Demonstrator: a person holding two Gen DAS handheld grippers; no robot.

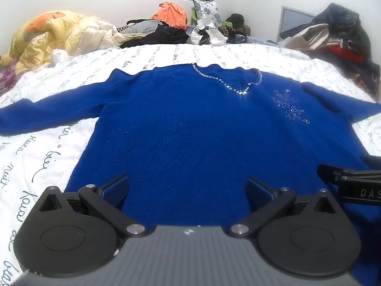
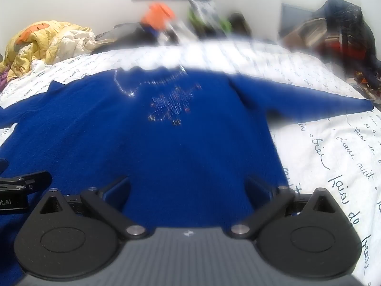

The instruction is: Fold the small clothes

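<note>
Sweater (image 1: 181,128) lies flat on the bed (image 1: 35,157), hem end right under my left claw (image 1: 188,190) & right claw (image 2: 188,190), both spread wide w/ nothing held.

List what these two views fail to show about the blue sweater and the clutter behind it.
- Sweater hem: hidden under the gripper body, both wrist views.
- Its left sleeve cuff: cut off by the left wrist view's edge.
- Sparkly design: smeared by blur, right wrist view.
- Clutter at the wall: blurred, right wrist view.
</note>
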